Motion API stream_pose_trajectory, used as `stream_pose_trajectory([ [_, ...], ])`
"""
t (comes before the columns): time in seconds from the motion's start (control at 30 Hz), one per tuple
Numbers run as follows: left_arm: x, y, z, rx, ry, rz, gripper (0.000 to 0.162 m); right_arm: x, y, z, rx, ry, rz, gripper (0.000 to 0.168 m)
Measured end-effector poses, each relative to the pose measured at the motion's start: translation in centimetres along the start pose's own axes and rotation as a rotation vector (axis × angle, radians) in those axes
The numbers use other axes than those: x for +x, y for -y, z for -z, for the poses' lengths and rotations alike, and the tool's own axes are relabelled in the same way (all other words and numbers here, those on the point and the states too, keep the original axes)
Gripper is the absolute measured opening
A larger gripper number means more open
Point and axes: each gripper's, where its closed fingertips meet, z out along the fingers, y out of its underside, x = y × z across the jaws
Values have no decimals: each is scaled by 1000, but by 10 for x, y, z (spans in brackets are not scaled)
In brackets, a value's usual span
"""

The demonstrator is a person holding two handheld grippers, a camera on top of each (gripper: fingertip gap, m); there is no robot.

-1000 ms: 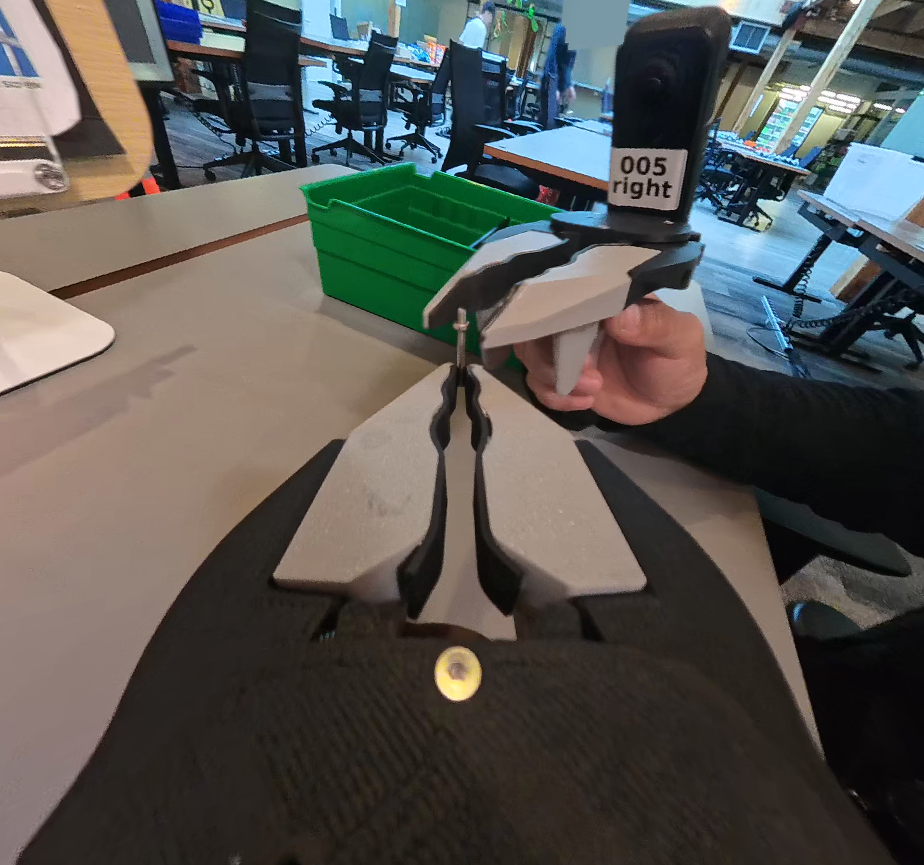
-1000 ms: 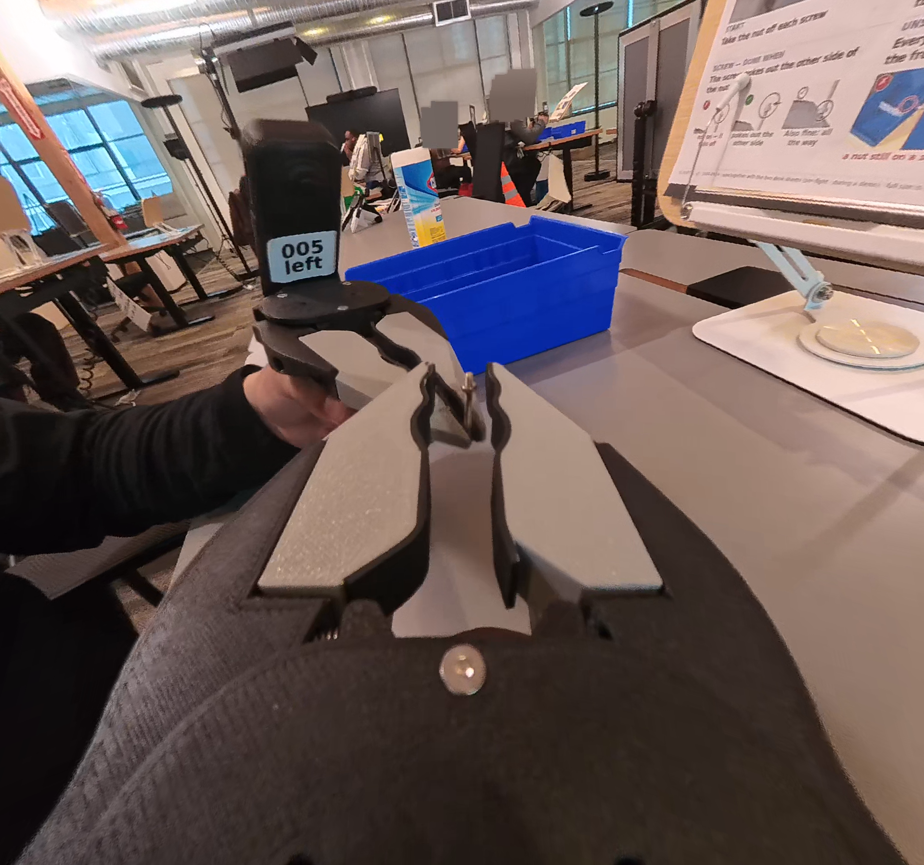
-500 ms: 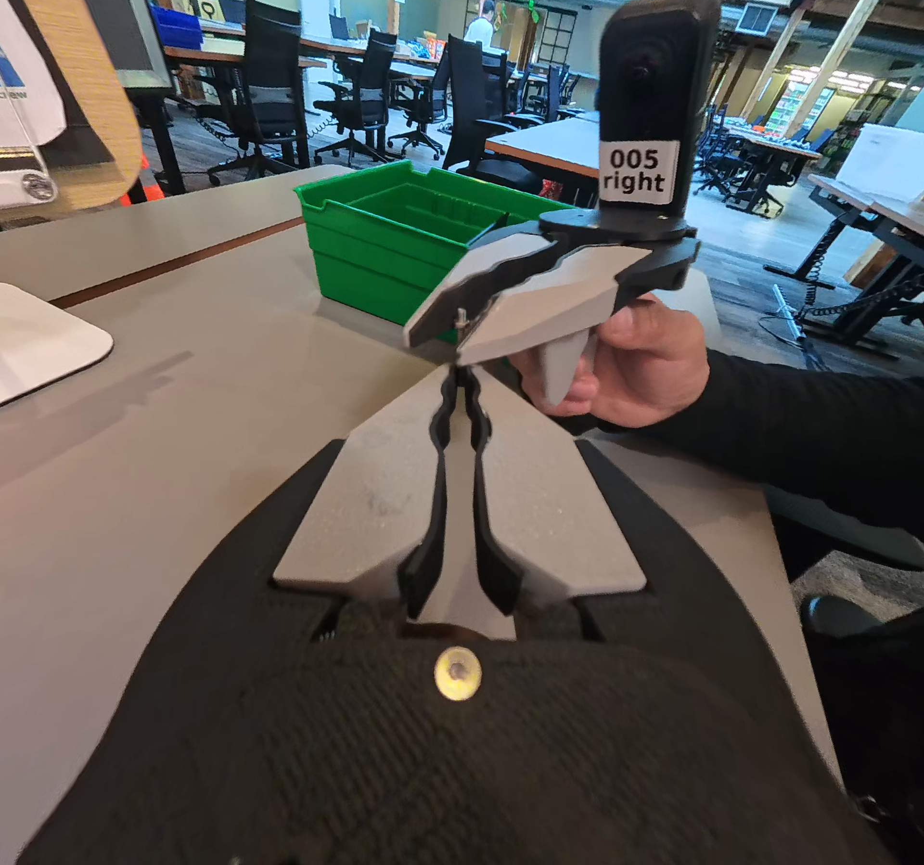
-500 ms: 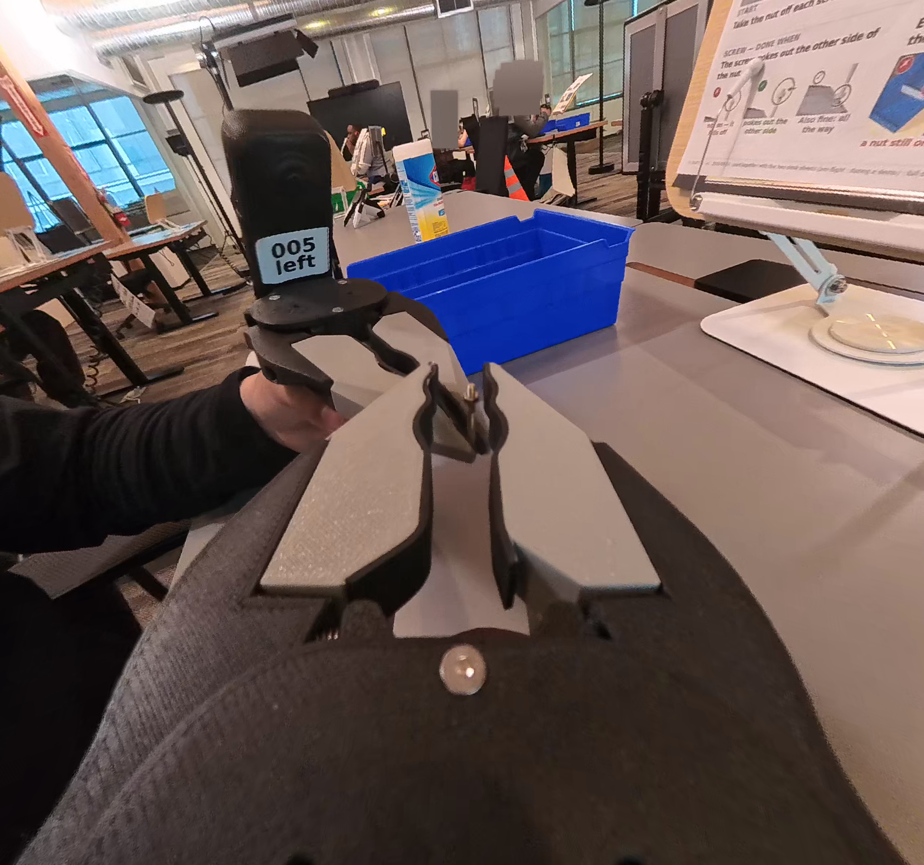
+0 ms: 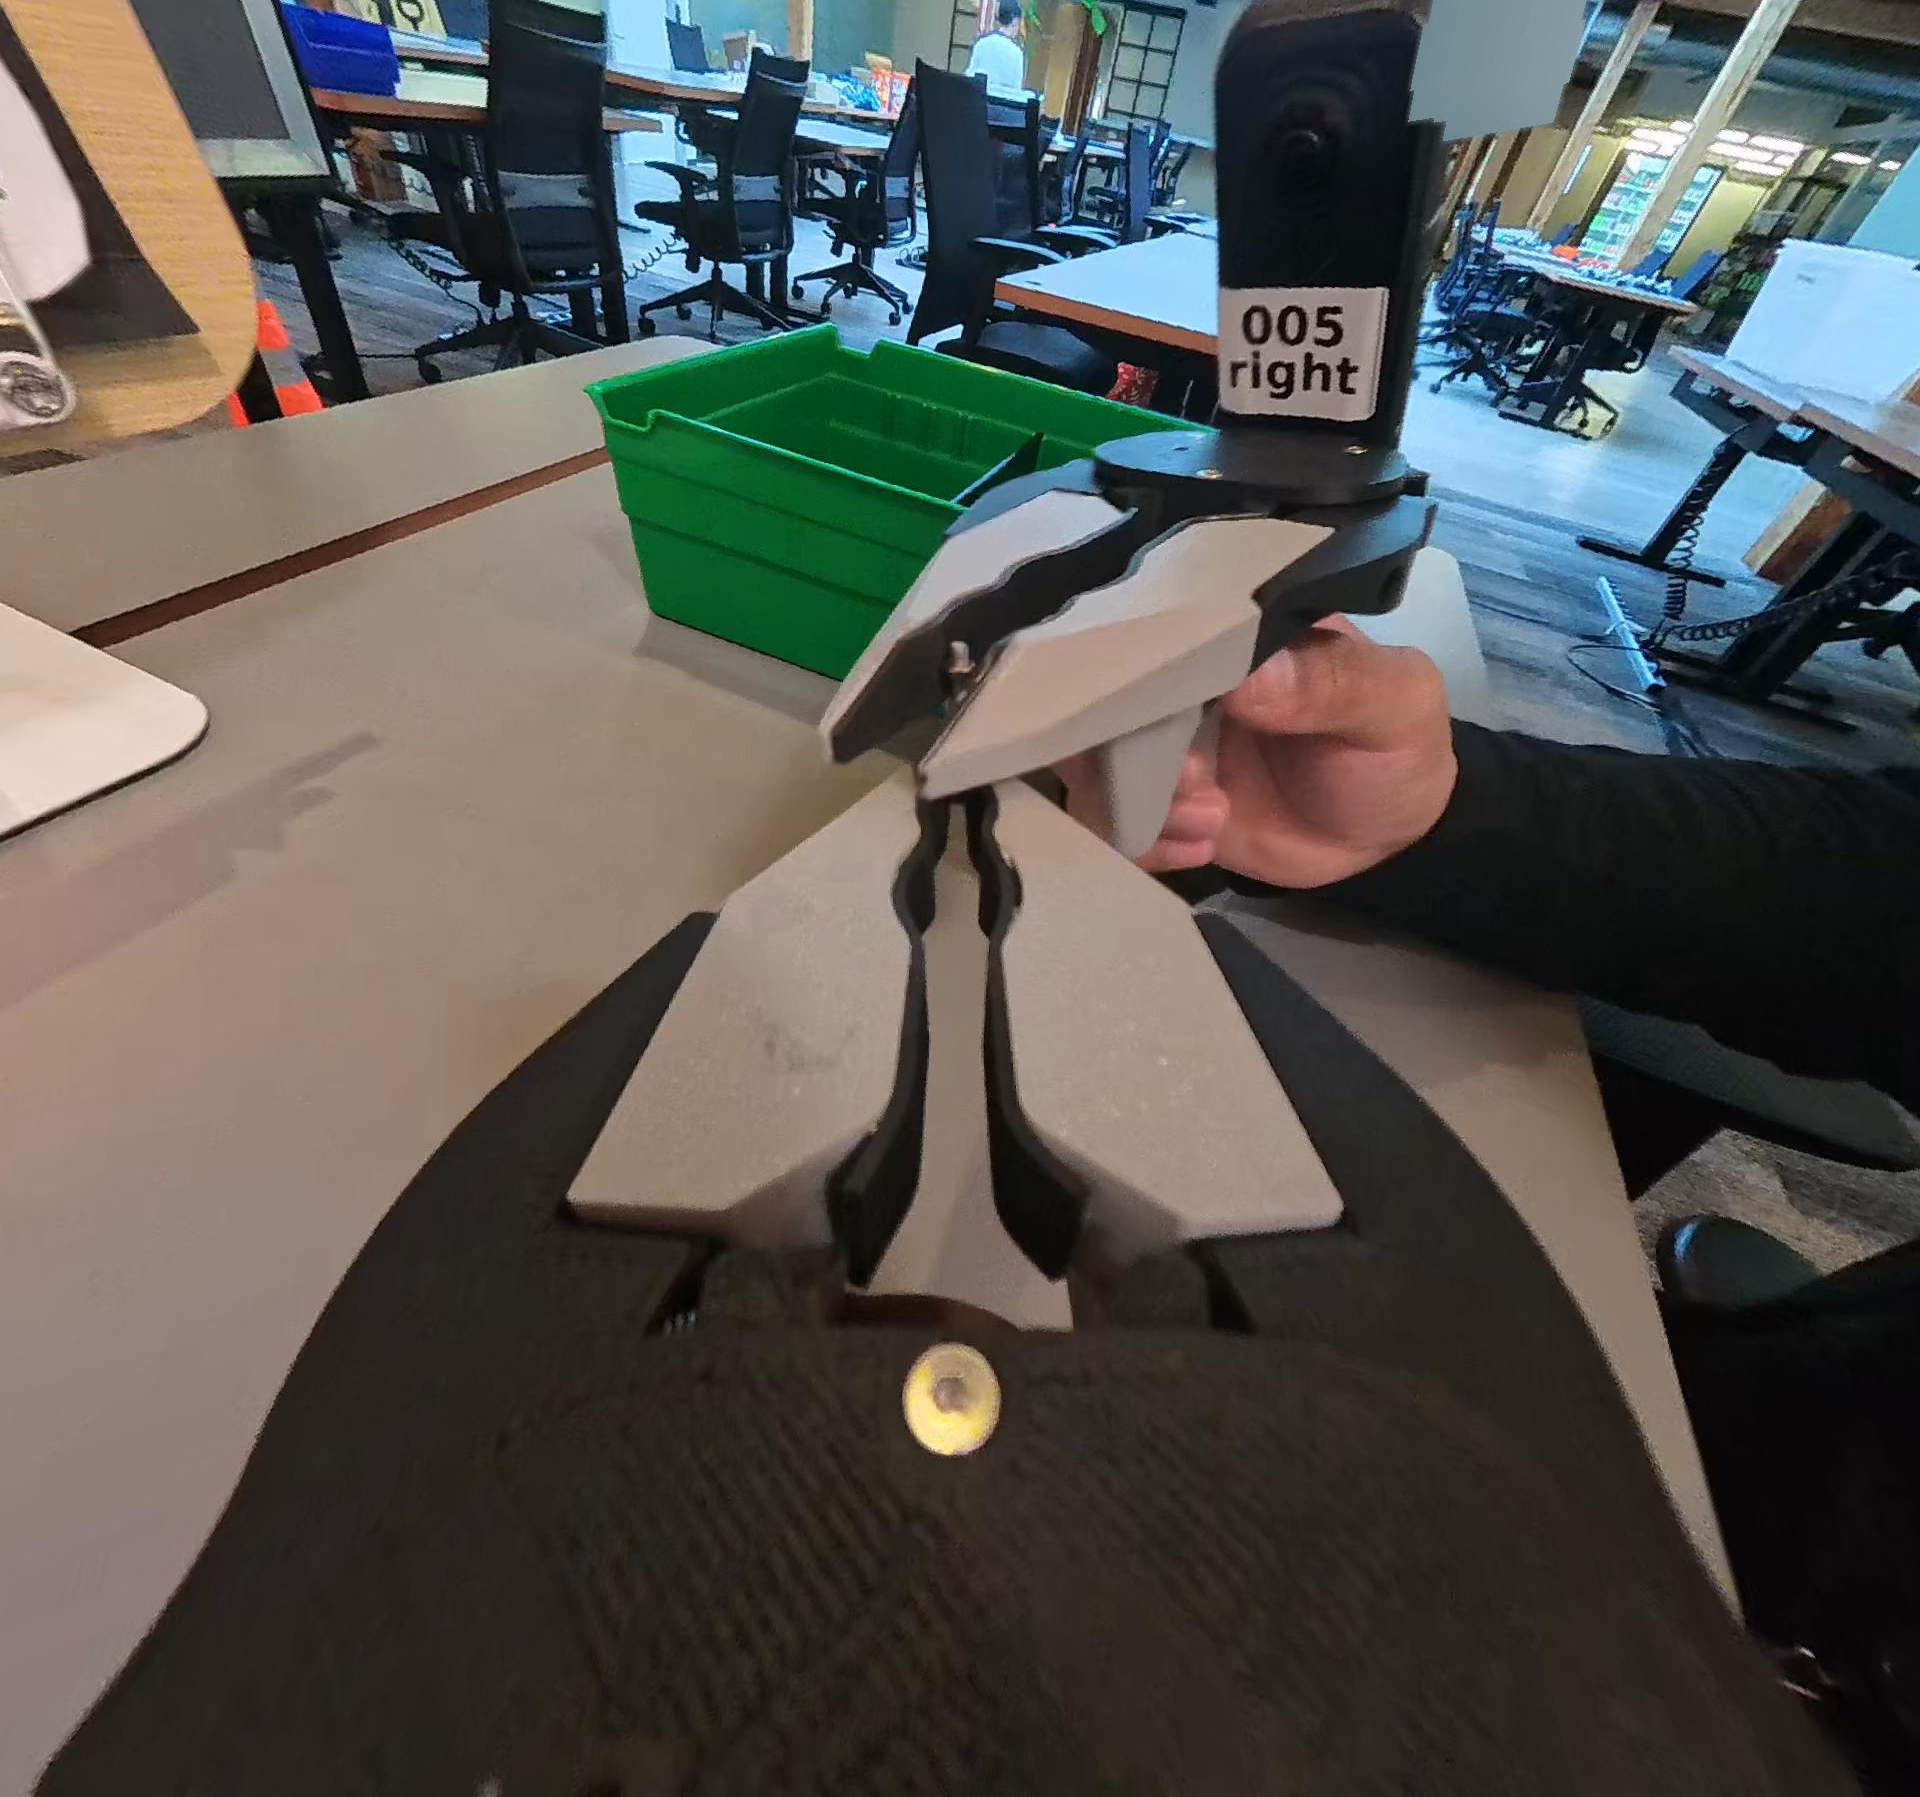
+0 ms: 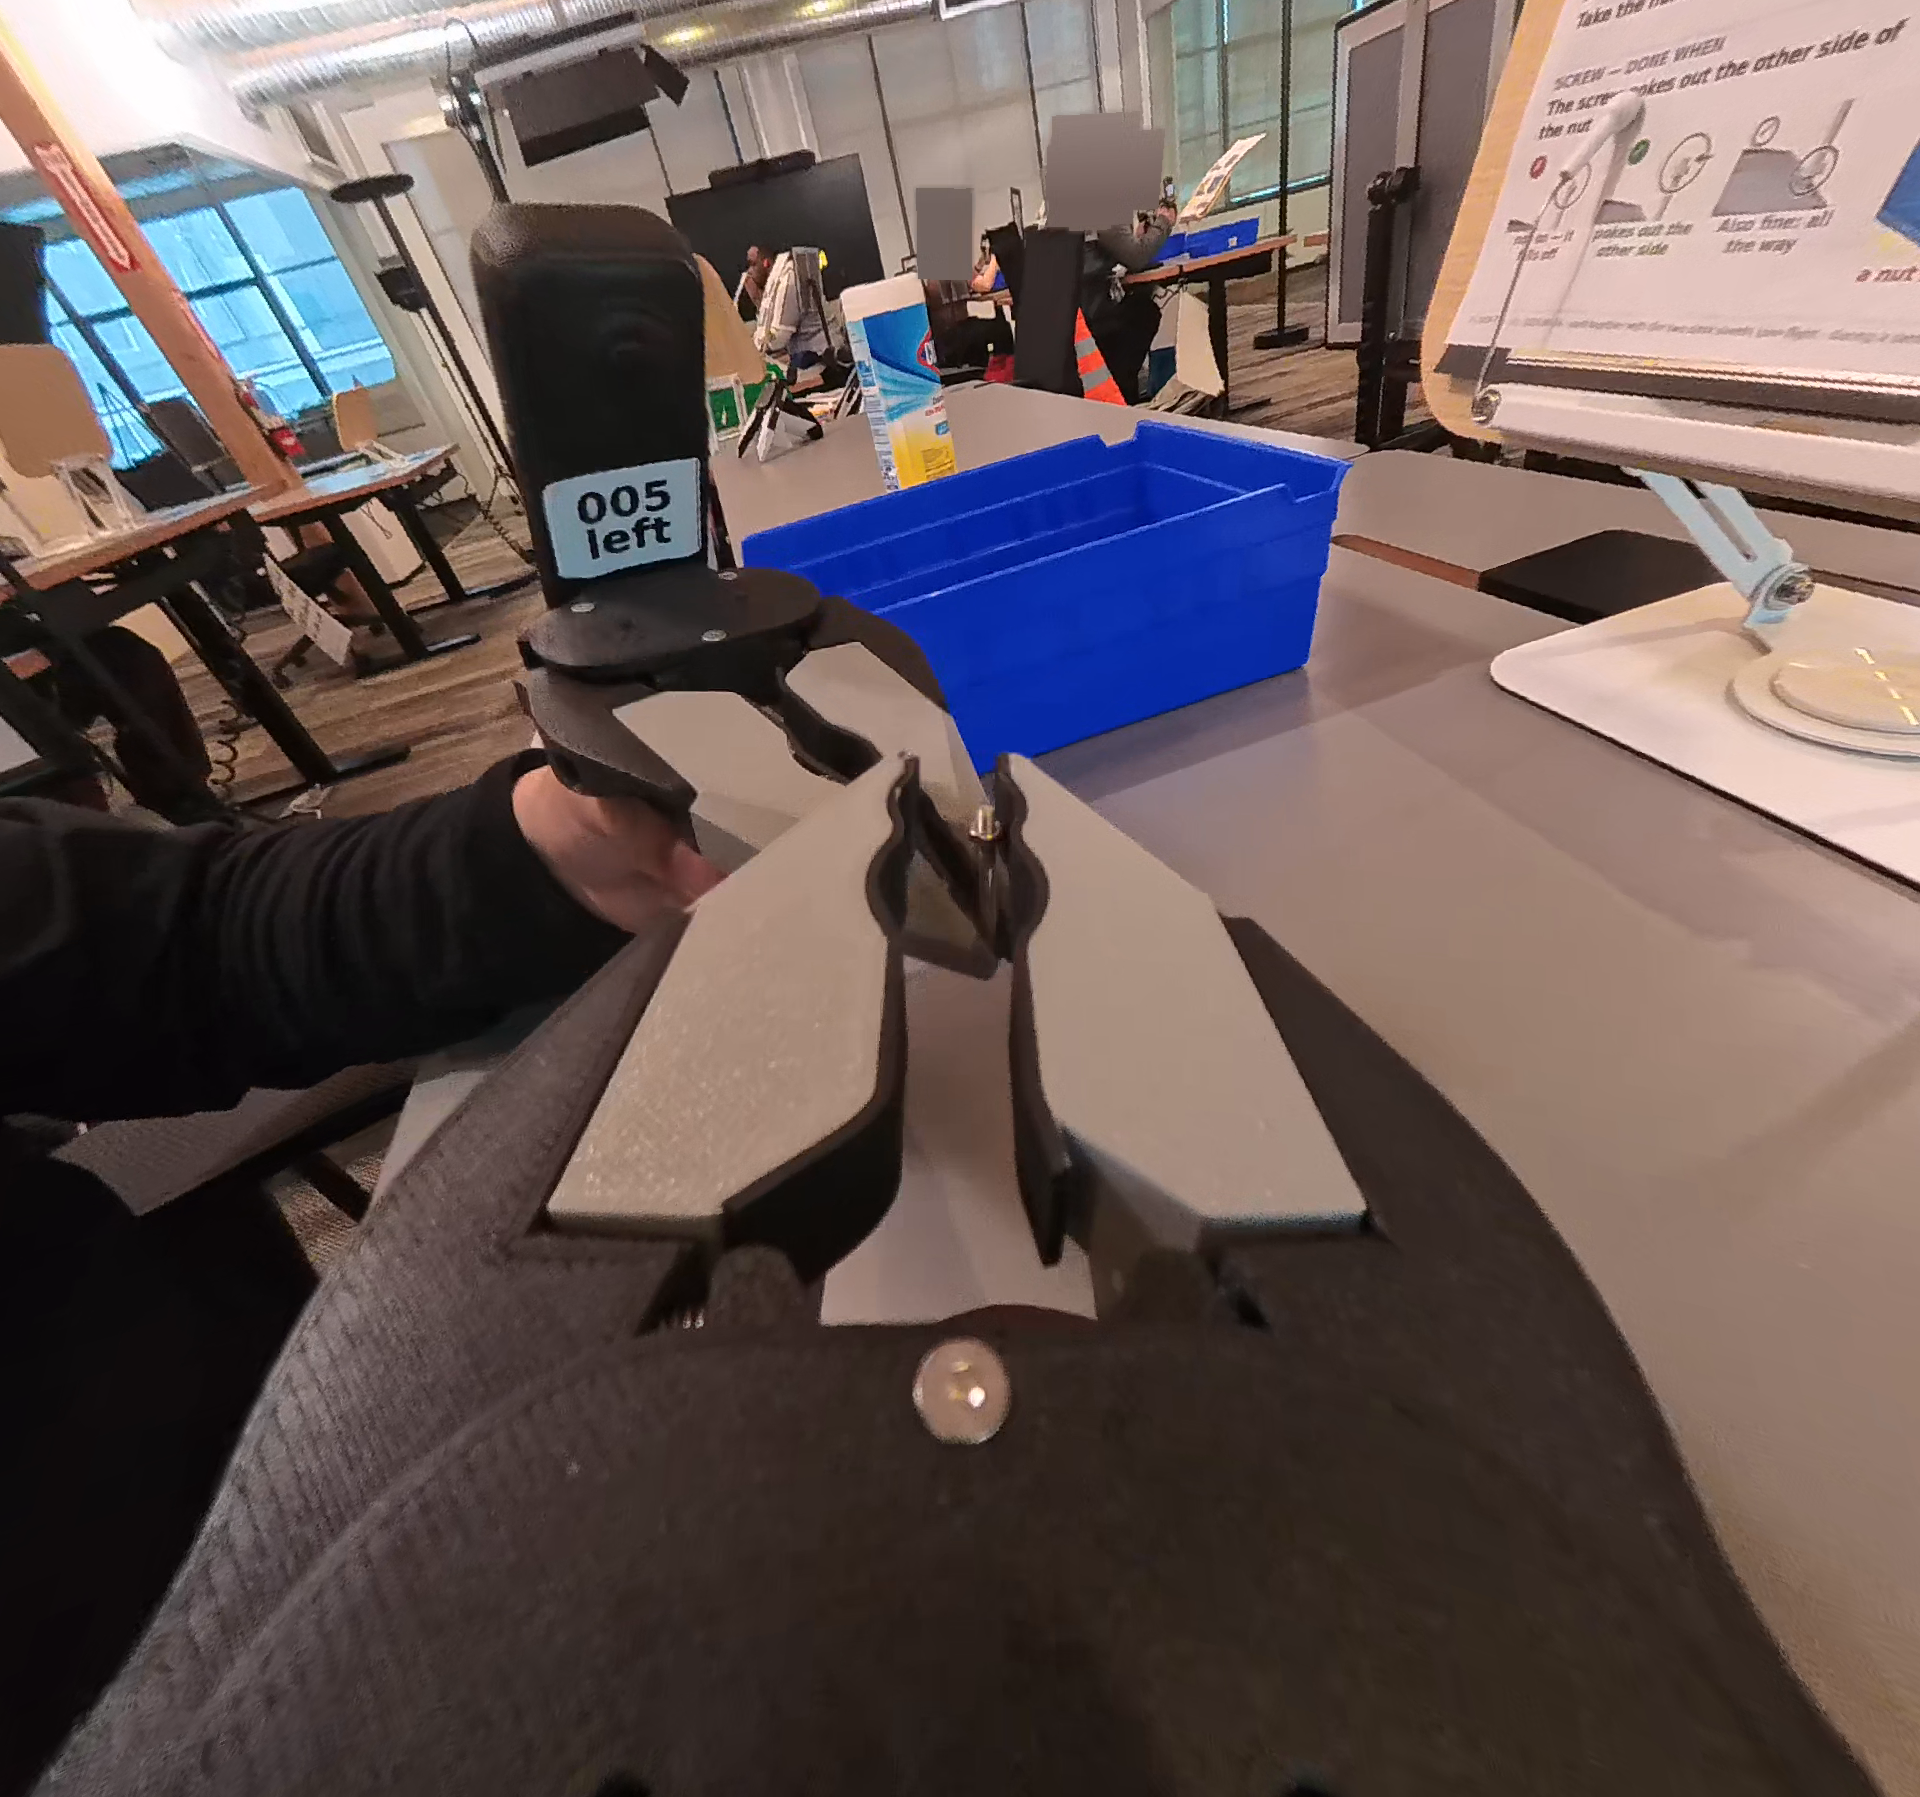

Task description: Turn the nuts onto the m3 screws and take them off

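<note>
A small silver screw with a nut near its top point(image 5: 956, 658) stands upright between the tips of my left gripper point(image 5: 958, 812), which is shut on its lower end. My right gripper point(image 5: 883, 755) reaches in from the right, one finger on each side of the screw's top. In the right wrist view the nut point(image 6: 982, 820) sits close against the right-hand finger of my right gripper point(image 6: 951, 776), and a gap shows on its other side. The left gripper's tips point(image 6: 971, 916) lie between those fingers. Both grippers are held above the grey table point(image 5: 416, 812).
A green bin point(image 5: 769, 542) stands on the table behind the grippers in the left wrist view. A blue bin point(image 6: 1122, 646) and a wipes canister point(image 6: 904, 386) stand beyond them in the right wrist view. A white stand base point(image 6: 1714, 687) holds an instruction sheet at the right. The tips of both grippers are at nearly the same place.
My right gripper has moved forward and down over the screw's top, and its jaws have narrowed a little around the nut. The left gripper keeps its hold on the screw.
</note>
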Motion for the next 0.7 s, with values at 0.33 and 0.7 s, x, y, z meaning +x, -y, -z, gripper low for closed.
stream_pose_trajectory([
  [0.33, -10, 3, 7, 20, 11, 41, 0, 6, 8, 9, 39, -11, -17, 11],
  [0.7, -13, 1, 7, 7, 33, 17, 0, 7, 8, 9, 29, -25, -3, 12],
])
